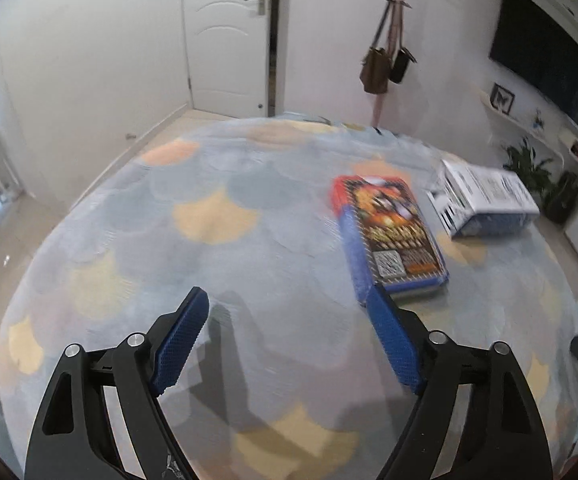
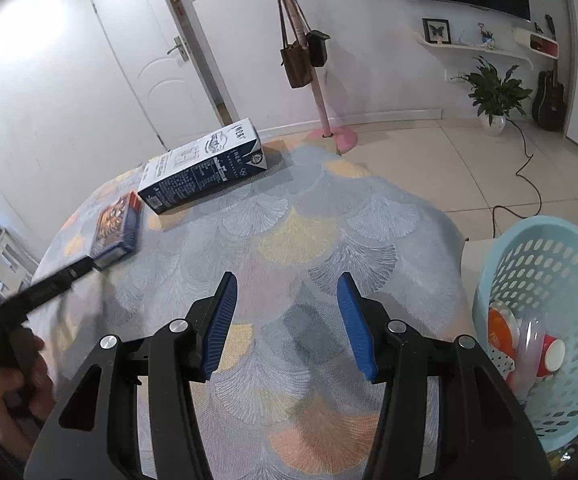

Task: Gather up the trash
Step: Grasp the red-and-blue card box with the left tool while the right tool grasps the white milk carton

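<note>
The left gripper (image 1: 289,300), fingers wide apart, nears the colourful box (image 1: 389,236) lying flat on the surface (white carton (image 1: 485,200) beyond), needing to straddle it, while the empty, half-open right gripper (image 2: 287,284) waits near the basket (image 2: 549,240)

Left wrist view: looks forward and steeply down along its own fingers (image 1: 193,332), close over the patterned tabletop (image 1: 217,248), facing the white door (image 1: 225,40); blurred.

Right wrist view: same downward tilt, close over the tabletop's near edge, facing the coat stand (image 2: 317,80), basket (image 2: 489,280) at right.

Shared: tabletop, colourful flat box (image 1: 389,236) (image 2: 117,228), white carton (image 1: 485,196) (image 2: 205,168), door, coat stand, wall screen (image 1: 545,60).
</note>
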Demonstrator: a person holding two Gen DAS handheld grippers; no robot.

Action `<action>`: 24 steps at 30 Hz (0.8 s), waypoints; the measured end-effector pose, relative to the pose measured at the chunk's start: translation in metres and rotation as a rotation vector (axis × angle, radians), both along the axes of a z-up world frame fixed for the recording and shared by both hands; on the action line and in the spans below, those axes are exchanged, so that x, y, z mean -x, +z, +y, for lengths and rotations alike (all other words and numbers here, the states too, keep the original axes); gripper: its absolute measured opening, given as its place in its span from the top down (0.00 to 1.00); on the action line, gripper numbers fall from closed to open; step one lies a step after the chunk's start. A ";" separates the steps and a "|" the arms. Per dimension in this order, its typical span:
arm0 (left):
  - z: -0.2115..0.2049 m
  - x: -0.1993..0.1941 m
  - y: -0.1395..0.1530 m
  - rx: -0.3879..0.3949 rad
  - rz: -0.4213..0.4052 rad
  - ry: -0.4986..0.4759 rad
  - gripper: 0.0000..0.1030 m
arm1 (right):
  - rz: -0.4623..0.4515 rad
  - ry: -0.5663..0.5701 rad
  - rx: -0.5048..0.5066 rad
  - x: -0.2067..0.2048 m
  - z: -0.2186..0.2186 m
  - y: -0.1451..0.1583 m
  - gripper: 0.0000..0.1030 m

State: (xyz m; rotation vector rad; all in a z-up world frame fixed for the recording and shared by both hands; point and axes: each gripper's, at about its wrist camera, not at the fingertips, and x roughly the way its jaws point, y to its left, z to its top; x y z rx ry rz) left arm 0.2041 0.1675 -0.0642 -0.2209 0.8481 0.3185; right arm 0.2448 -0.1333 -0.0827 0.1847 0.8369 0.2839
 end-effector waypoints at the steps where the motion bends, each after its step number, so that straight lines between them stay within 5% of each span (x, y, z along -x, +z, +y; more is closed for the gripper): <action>1: 0.002 0.001 0.005 0.019 -0.016 -0.012 0.24 | 0.002 0.010 0.000 -0.001 0.002 0.001 0.53; 6: -0.009 -0.027 0.006 0.214 -0.004 -0.143 0.19 | -0.045 0.074 0.054 -0.003 0.022 0.023 0.53; 11: -0.025 -0.056 -0.001 0.061 0.042 -0.136 0.18 | -0.055 0.118 0.030 -0.018 0.033 0.050 0.53; 14: -0.027 -0.061 -0.002 0.086 0.060 -0.175 0.30 | -0.032 0.150 -0.014 -0.034 0.043 0.057 0.45; 21: -0.032 -0.064 -0.005 0.097 0.086 -0.240 0.26 | 0.101 0.090 -0.138 -0.086 0.061 0.041 0.43; 24: -0.038 -0.069 -0.010 0.030 0.087 -0.246 0.30 | 0.180 0.048 -0.177 -0.109 0.066 0.027 0.38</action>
